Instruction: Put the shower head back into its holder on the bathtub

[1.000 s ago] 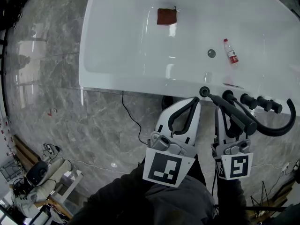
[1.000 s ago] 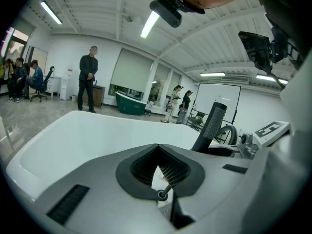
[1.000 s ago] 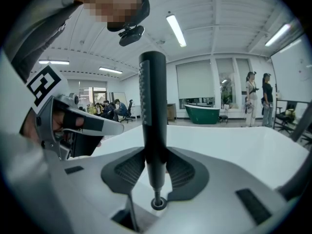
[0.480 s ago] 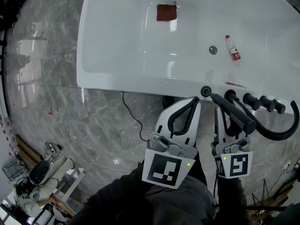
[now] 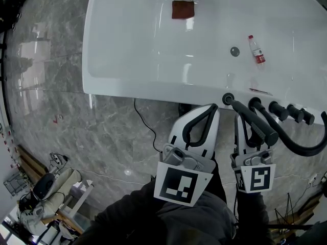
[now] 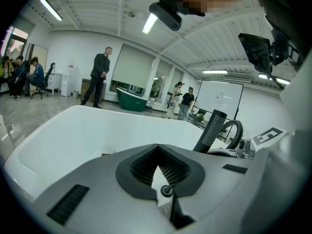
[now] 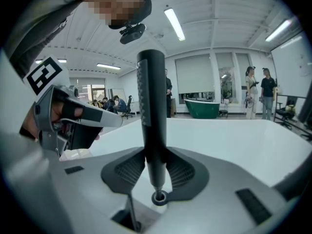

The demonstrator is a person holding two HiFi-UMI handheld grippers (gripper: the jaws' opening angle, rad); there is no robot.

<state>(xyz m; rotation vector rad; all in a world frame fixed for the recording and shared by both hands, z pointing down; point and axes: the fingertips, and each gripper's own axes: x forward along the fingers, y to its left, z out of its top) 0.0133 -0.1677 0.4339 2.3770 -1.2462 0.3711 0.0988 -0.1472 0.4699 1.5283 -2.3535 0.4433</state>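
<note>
Right gripper point(image 7: 156, 169): clamped on black shower head point(image 7: 150, 106), beside bathtub rim point(image 5: 153, 89).
Left gripper point(image 6: 158, 155): closed, empty.
Remaining: seating it in the apparent holder point(image 5: 228, 98).

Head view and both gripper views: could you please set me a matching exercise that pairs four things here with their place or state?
Things:
1. shower head
2. bottle
3. cloth
4. left gripper

Places or states:
A. shut, with nothing between its jaws
B. lying inside the bathtub, beside the drain
C. clamped in the right gripper
D. reddish-brown, flat on the bathtub floor away from the drain

Pairs: 1-C, 2-B, 3-D, 4-A
</note>
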